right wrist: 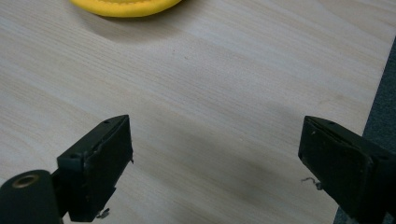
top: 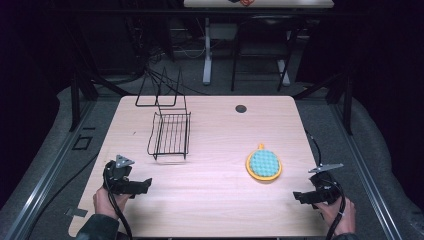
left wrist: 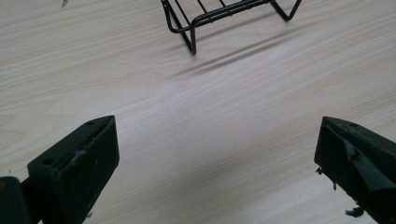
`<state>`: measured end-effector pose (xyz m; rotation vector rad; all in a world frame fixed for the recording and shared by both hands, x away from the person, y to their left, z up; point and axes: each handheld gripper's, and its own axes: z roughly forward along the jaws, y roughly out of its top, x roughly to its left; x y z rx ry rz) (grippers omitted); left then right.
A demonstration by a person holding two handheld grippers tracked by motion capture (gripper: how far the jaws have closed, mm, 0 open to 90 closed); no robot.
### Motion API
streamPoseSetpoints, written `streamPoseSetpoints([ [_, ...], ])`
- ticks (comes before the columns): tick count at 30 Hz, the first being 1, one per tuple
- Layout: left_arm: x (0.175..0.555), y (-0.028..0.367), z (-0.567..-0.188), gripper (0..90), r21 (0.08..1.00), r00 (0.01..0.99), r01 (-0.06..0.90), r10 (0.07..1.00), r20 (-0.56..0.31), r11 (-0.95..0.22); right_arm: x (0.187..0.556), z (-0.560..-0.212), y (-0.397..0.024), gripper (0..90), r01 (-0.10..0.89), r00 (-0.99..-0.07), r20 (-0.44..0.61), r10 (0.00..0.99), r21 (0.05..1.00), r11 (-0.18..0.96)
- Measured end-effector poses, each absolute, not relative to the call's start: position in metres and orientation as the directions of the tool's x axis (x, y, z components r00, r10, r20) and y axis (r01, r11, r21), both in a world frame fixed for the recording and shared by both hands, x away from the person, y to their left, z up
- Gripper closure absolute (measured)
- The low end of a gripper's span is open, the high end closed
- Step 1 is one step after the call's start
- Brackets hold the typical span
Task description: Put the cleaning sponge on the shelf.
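A black wire rack (top: 170, 131) stands on the wooden table (top: 215, 200), left of centre; its near corner (left wrist: 205, 18) shows at the top of the left gripper view. A round yellow-rimmed pad with a teal quilted top (top: 263, 164) lies right of centre; its yellow edge (right wrist: 126, 6) is at the top of the right gripper view. My left gripper (top: 144, 185) rests near the table's front left, jaws wide apart over bare wood (left wrist: 217, 168). My right gripper (top: 299, 197) sits at the front right, open too, with nothing between its jaws (right wrist: 215, 172).
A small dark round spot (top: 241, 108) marks the table's far side. Beyond the table stand a black chair (top: 260, 45) and the white leg of another table (top: 207, 50). The table's right edge (right wrist: 378, 98) runs close beside my right gripper.
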<state>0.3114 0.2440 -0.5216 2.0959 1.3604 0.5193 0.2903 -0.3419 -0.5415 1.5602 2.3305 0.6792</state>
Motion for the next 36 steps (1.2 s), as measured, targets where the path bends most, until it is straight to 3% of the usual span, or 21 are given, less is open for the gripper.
streamPoseSetpoints([
  [31,0.307,0.25,-0.521,0.0,0.653,0.398,0.692,0.917,0.008,-0.306,0.306,-0.529,-0.318,7.5,0.762,-0.451,0.071,0.89,0.55,0.342],
  [36,0.31,0.236,-0.512,0.0,0.671,0.42,0.674,0.907,-0.005,-0.309,0.307,-0.526,-0.315,7.5,0.757,-0.454,0.074,0.888,0.558,0.34],
])
